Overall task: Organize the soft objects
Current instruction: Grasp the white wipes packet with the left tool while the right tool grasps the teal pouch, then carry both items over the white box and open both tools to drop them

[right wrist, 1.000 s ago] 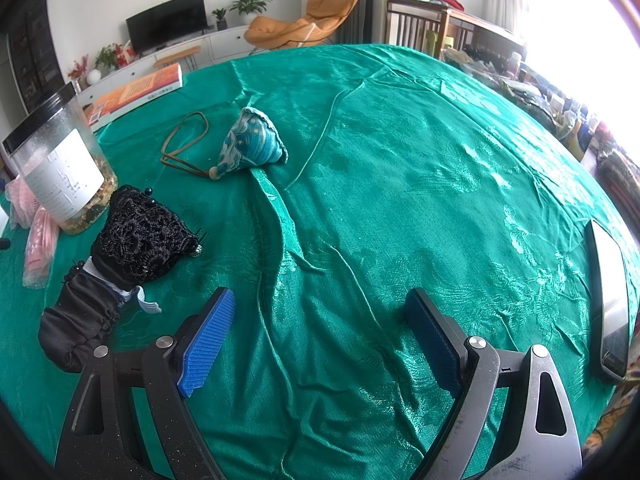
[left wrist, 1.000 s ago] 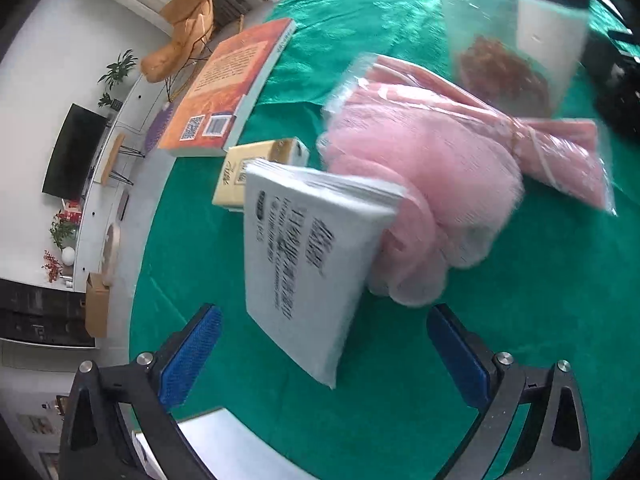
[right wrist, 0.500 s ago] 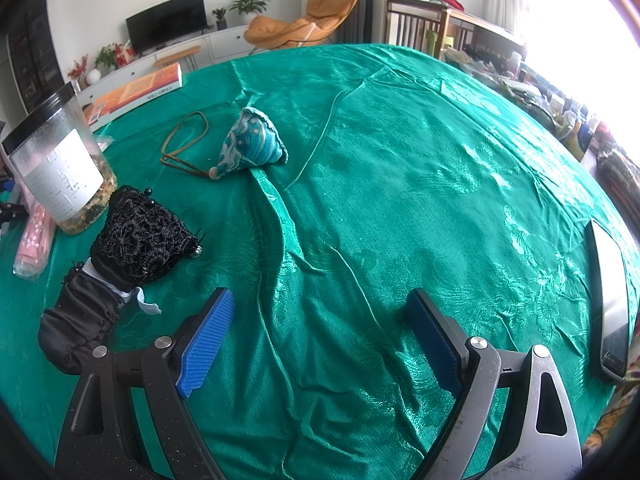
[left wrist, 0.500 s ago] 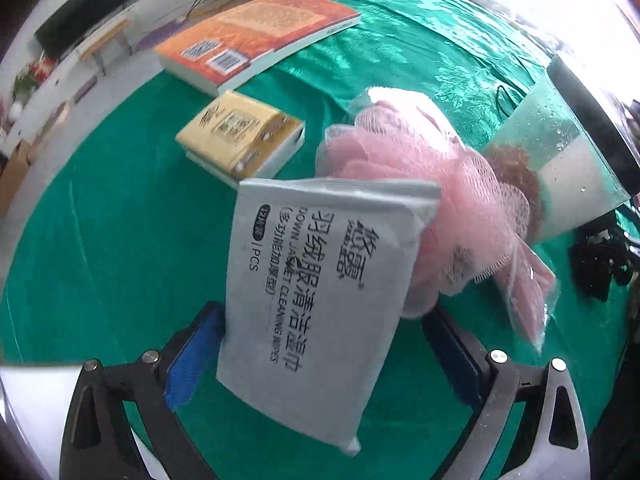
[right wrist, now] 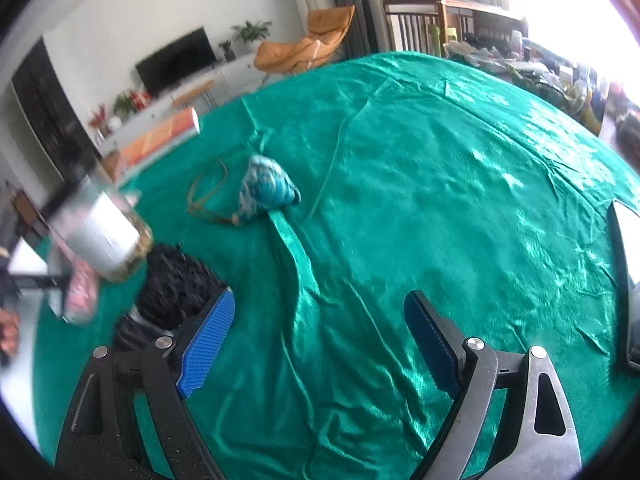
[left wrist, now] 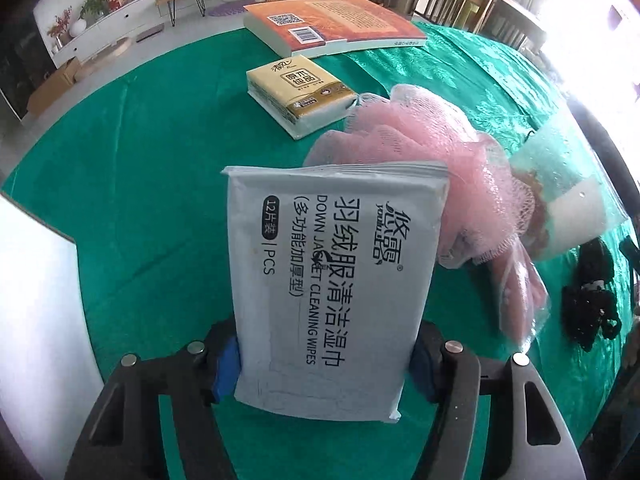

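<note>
green-clothed table (left wrist: 140, 184), book (left wrist: 332, 26), tissue pack (left wrist: 300, 94)

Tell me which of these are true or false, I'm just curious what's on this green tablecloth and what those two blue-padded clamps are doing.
1. The left gripper has the white pack of cleaning wipes between its closing jaws. True.
2. The right gripper holds the small blue-green patterned fabric pouch. False: its jaws are open and empty, and the pouch lies on the green tablecloth farther off.
3. The pink mesh bath sponge lies behind the wipes pack. True.
4. The yellow tissue packet sits on top of the orange paperback book. False: it lies on the cloth in front of the book.
</note>
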`<state>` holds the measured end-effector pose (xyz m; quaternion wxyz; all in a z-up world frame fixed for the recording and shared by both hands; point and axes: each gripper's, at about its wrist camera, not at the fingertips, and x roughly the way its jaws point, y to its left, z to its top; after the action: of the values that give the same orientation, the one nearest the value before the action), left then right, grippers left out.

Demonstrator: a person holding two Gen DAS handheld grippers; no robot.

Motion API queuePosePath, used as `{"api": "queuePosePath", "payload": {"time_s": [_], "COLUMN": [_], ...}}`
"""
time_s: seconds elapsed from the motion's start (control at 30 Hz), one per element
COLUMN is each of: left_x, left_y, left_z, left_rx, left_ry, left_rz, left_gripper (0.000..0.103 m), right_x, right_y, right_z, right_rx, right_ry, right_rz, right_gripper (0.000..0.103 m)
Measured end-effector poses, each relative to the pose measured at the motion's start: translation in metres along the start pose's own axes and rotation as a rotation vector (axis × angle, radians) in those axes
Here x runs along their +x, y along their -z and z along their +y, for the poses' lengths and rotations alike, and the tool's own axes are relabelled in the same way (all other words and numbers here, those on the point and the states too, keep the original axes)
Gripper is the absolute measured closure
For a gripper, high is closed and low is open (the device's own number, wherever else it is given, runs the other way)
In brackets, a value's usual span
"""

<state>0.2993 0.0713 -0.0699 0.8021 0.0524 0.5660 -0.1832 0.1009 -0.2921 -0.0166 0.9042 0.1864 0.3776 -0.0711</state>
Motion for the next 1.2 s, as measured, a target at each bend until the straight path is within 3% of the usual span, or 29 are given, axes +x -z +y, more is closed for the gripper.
{"api": "queuePosePath", "payload": {"time_s": [0.13,0.23,0.27,0.3,0.47,0.63,0.73,0.83,0.93,1.0,1.03,1.07,1.1,1.13,1.17,1.2], "left_x": [-0.017,-0.038,-0.049,-0.061,-0.121,-0.172,-0.205,-0.234,-0.258,-0.272,-0.275,-0.275,-0.272,-0.273,-0.275,-0.275], "left_y": [0.019,0.027,0.031,0.034,0.05,0.071,0.108,0.157,0.209,0.241,0.253,0.262,0.269,0.277,0.285,0.29], "left_z": [0.009,0.021,0.024,0.028,0.043,0.064,0.083,0.111,0.14,0.149,0.153,0.156,0.162,0.165,0.169,0.17], "left_rx": [-0.088,-0.148,-0.164,-0.175,-0.206,-0.254,-0.28,-0.342,-0.403,-0.414,-0.415,-0.414,-0.417,-0.426,-0.435,-0.444], "left_ry": [0.052,0.082,0.093,0.105,0.157,0.186,0.12,0.031,-0.063,-0.173,-0.236,-0.287,-0.325,-0.36,-0.377,-0.383], "left_rz": [-0.031,-0.072,-0.089,-0.108,-0.206,-0.288,-0.322,-0.336,-0.343,-0.334,-0.317,-0.298,-0.284,-0.278,-0.282,-0.286], "left_gripper": [0.037,0.037,0.037,0.037,0.037,0.037,0.036,0.036,0.036,0.034,0.032,0.023,0.009,0.004,0.003,0.003], "right_x": [0.048,0.093,0.106,0.106,0.054,-0.027,-0.074,-0.116,-0.147,-0.158,-0.16,-0.158,-0.154,-0.148,-0.14,-0.132], "right_y": [-0.053,-0.067,-0.067,-0.072,-0.114,-0.154,-0.155,-0.134,-0.096,-0.065,-0.049,-0.033,-0.016,0.0,0.014,0.026], "right_z": [0.032,0.056,0.057,0.055,0.067,0.13,0.191,0.254,0.317,0.356,0.374,0.392,0.407,0.421,0.432,0.438], "right_rx": [-0.124,-0.29,-0.299,-0.277,-0.211,-0.276,-0.349,-0.419,-0.463,-0.495,-0.511,-0.523,-0.527,-0.523,-0.519,-0.514], "right_ry": [-0.076,0.029,0.039,0.034,-0.036,-0.139,-0.236,-0.386,-0.584,-0.69,-0.731,-0.772,-0.804,-0.829,-0.852,-0.863], "right_rz": [0.152,0.259,0.326,0.327,0.188,0.028,-0.024,-0.024,0.038,0.093,0.123,0.165,0.208,0.249,0.293,0.333], "right_gripper": [0.015,0.022,0.059,0.058,0.059,0.059,0.059,0.059,0.058,0.058,0.058,0.057,0.053,0.05,0.03,0.022]}}
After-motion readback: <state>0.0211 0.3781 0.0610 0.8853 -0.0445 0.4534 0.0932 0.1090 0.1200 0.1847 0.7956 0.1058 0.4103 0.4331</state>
